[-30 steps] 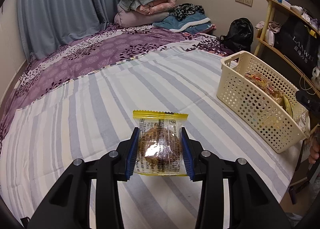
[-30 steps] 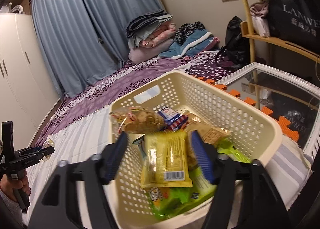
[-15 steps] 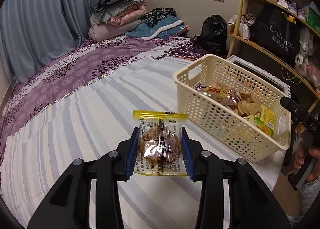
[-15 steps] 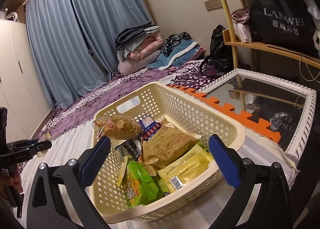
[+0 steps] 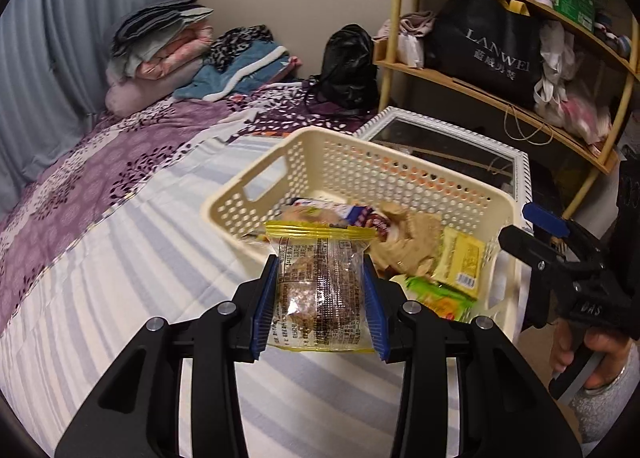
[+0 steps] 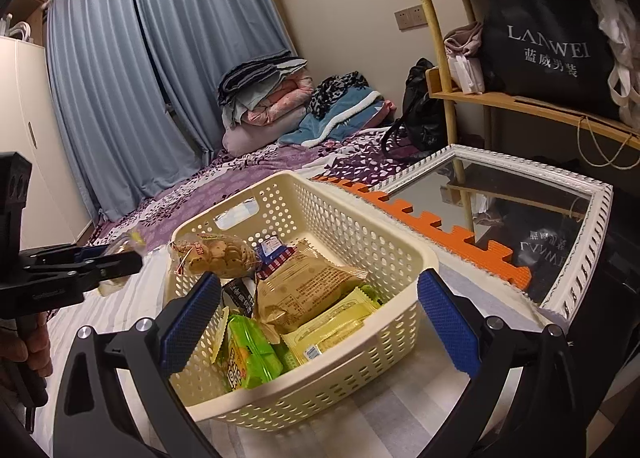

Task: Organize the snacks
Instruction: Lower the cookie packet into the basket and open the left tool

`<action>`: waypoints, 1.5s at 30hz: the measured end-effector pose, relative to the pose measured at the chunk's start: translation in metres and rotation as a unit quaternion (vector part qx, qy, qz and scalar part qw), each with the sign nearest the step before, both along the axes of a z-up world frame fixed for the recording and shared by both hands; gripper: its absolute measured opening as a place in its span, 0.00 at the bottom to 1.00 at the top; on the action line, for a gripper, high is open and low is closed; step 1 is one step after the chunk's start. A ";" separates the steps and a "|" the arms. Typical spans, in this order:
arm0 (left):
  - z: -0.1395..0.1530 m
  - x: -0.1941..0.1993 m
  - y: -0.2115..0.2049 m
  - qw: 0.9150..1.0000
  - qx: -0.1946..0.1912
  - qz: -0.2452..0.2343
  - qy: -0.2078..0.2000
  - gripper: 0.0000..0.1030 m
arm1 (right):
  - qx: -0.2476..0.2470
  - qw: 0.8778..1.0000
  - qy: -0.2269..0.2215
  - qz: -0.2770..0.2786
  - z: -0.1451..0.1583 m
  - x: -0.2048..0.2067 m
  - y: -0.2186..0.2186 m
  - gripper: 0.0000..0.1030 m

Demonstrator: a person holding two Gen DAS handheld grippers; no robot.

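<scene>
Two blue fingers (image 5: 265, 310) of the left gripper (image 5: 320, 308) squeeze a clear cookie packet (image 5: 320, 290) near the cream holey plastic basket (image 5: 256, 194); the right gripper (image 6: 320, 322) gapes wide, holding nothing.

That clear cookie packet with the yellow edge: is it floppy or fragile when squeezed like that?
The packet probably holds its shape: it stands upright between the left tool's pads. Its glossy film may be slippery. The cookie inside likely crumbles under hard pressure.
</scene>
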State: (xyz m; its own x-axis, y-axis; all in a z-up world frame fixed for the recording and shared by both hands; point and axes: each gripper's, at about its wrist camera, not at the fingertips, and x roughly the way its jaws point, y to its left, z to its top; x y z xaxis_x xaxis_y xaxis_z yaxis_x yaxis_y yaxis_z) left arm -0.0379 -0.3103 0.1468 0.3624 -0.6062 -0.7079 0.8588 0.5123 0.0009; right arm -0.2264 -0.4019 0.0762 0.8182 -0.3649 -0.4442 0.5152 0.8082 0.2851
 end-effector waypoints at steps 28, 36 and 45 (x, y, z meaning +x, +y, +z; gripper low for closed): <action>-0.024 -0.013 -0.059 0.999 0.013 -0.042 0.021 0.39 | 0.001 1.000 -0.003 -0.012 0.002 -0.016 0.000 0.95; -0.025 -0.013 -0.060 0.999 0.013 -0.041 0.021 0.47 | -0.001 1.000 -0.003 -0.012 0.003 -0.017 0.001 0.95; -0.017 -0.015 -0.058 0.999 0.004 -0.039 0.004 0.71 | -0.003 1.000 -0.002 -0.014 0.007 -0.019 0.001 0.95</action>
